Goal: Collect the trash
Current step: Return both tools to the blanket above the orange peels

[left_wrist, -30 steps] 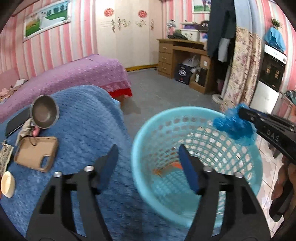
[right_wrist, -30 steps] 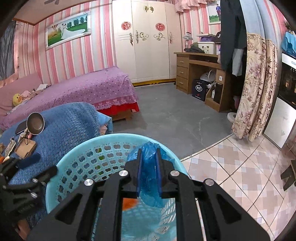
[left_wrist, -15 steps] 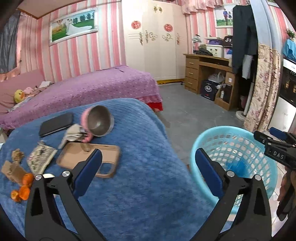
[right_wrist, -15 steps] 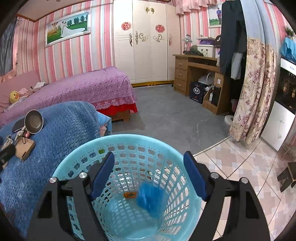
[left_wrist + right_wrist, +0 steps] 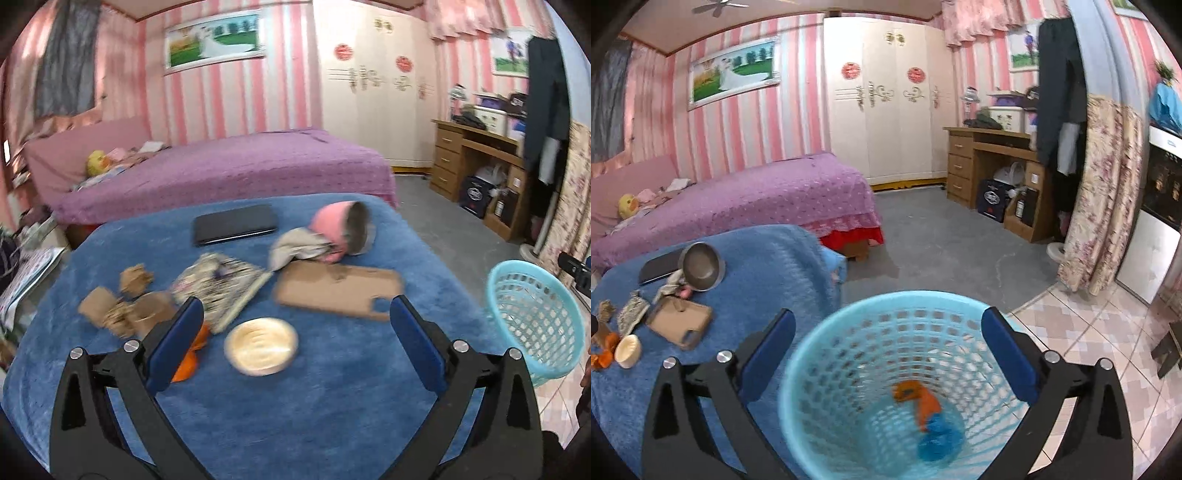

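Right gripper (image 5: 888, 345) jaws just opened, empty; blue wad (image 5: 938, 439) now in basket (image 5: 812, 354), 6 o'clock. Left gripper (image 5: 295, 332) spread, over table scraps (image 5: 122, 310).

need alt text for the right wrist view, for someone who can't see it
Open right tongs hang over a light blue basket that holds an orange scrap and a crumpled blue bag. To the left, a blue blanket carries a metal bowl, a tan phone case and more scraps.
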{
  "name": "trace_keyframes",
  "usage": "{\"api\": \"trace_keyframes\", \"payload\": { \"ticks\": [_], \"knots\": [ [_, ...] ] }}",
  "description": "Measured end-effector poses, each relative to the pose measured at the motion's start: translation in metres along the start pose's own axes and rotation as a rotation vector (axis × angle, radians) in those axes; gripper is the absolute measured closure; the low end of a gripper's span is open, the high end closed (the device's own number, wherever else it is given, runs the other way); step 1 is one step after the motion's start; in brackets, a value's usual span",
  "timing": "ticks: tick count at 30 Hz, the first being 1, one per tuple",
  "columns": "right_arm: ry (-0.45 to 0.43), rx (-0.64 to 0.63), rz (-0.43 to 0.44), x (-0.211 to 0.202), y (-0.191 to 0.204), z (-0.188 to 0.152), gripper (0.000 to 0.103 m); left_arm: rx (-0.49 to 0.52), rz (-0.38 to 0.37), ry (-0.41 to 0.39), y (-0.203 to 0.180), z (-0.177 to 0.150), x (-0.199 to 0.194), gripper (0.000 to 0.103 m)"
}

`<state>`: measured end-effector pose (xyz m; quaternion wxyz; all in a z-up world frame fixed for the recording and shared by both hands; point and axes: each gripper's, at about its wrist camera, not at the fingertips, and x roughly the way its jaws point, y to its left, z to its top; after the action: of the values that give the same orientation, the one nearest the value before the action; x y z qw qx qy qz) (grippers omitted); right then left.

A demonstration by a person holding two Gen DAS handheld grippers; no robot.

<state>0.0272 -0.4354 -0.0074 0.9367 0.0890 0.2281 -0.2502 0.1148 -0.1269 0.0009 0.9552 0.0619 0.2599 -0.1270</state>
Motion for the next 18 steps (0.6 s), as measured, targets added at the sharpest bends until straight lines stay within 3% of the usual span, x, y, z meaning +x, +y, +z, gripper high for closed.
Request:
{"api": "trace_keyframes", "payload": {
  "ticks": [10,18],
  "knots": [
    [0.003,-0.131,0.156,-0.017,0.11,-0.012,0.005,-0.077,0.086,0.022,0.094,-0.02,-0.013,0.005],
    [0.058,-0.124,0.272,-0.016,0.164,-0.035,0.005,-0.149,0.103,0.056,0.142,-0.038,-0.006,0.005]
  ]
}}
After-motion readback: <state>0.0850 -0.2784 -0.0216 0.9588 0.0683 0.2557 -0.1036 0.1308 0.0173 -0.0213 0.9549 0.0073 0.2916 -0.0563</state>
